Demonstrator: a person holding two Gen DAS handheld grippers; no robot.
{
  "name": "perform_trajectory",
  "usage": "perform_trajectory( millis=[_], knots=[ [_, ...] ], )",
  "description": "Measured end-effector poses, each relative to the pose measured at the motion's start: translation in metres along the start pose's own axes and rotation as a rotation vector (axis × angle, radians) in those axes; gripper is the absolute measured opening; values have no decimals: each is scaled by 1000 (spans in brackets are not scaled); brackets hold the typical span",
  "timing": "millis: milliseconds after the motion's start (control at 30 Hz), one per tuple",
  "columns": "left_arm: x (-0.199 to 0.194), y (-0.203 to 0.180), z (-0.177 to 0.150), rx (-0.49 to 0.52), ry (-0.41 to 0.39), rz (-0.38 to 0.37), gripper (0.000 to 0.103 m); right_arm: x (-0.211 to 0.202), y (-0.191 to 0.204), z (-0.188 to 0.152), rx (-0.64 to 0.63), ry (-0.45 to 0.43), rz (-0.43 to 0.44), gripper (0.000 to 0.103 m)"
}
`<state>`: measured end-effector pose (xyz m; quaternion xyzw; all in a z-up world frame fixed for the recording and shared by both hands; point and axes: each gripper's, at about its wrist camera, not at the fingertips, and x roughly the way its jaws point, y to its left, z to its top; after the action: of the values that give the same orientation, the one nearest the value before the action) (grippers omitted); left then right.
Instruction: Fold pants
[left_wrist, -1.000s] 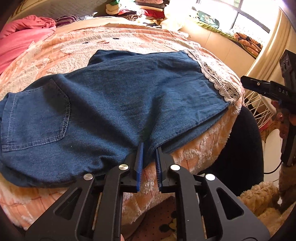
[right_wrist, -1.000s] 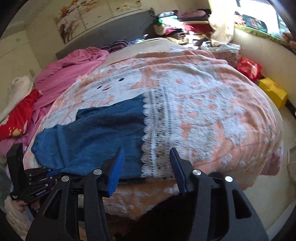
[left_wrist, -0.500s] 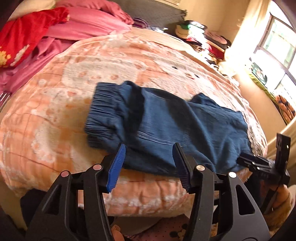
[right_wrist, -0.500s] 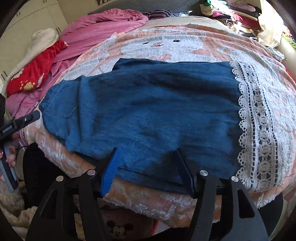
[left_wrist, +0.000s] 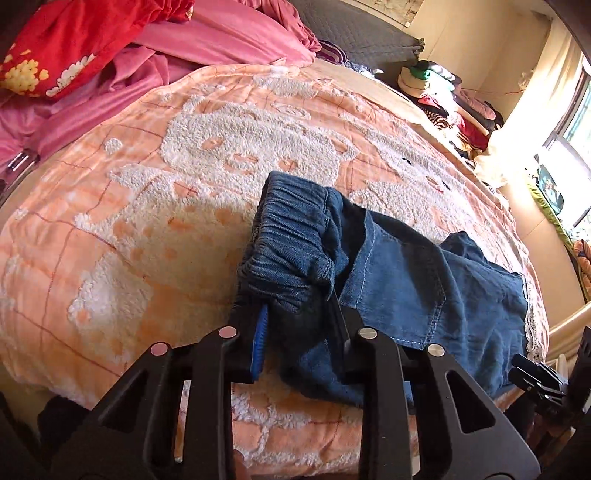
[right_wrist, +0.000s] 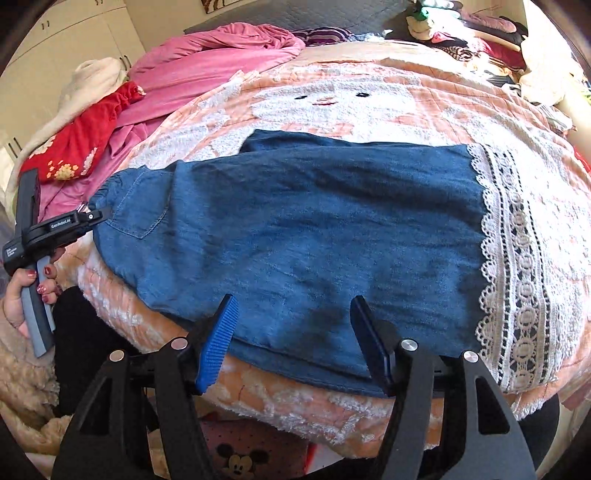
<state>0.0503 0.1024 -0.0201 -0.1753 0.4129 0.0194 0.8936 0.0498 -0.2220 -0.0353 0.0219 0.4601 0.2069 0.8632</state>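
Blue denim pants (right_wrist: 314, 229) lie flat across the bed, legs together, with white lace trim (right_wrist: 517, 266) at the cuffs on the right. My left gripper (left_wrist: 299, 332) has the bunched elastic waistband (left_wrist: 291, 236) between its jaws, which are closing and pinch the cloth. From the right wrist view the left gripper (right_wrist: 99, 214) sits at the pants' left end, with a person's hand (right_wrist: 22, 295) on its handle. My right gripper (right_wrist: 291, 321) stands open over the near edge of the legs, gripping nothing. It also shows as the right gripper (left_wrist: 521, 365) at the bed's corner.
A peach and white fleece blanket (left_wrist: 147, 221) covers the bed. Pink bedding (right_wrist: 221, 59) and a red flowered blanket (right_wrist: 81, 140) are heaped at the far left. Piled clothes (left_wrist: 443, 96) lie at the far right by a window. A Mickey-printed item (right_wrist: 236, 461) is below the bed edge.
My left gripper travelled left along the pants to the waistband, opened wide, then closed on it. My right gripper shifted left from the lace cuffs to the middle of the legs and opened wider.
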Motion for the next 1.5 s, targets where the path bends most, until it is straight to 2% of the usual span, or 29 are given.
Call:
perform_trajectory(
  millis=[100,233,267,333,500,667,733,833,1100,1333,1500],
  knots=[
    [-9,3,-2,23,-1,25,20,2,8,1,-24,6,24,62],
    [-1,7,-12,33,19,63,21,14,10,-4,-15,57,27,63],
    [2,7,-14,38,19,77,23,17,10,-6,-14,70,26,63],
    [8,5,-17,62,19,124,33,21,12,-12,-18,81,23,63],
    [1,10,-17,23,7,112,39,20,12,-17,-22,83,34,63],
    [-42,5,-11,32,-63,109,48,-1,0,-14,21,40,84,62],
    [-57,-3,-5,50,-95,95,52,-13,-8,-11,40,4,84,62],
    [-65,-18,5,60,-117,31,56,-32,-24,-2,71,-54,63,62],
    [-39,-78,22,130,-98,-85,59,-60,-70,24,110,-140,-20,62],
    [-1,-142,36,260,-41,-174,59,-70,-110,48,123,-173,-58,63],
    [41,-170,47,315,38,-206,59,-66,-143,68,158,-168,-93,63]
  ],
)
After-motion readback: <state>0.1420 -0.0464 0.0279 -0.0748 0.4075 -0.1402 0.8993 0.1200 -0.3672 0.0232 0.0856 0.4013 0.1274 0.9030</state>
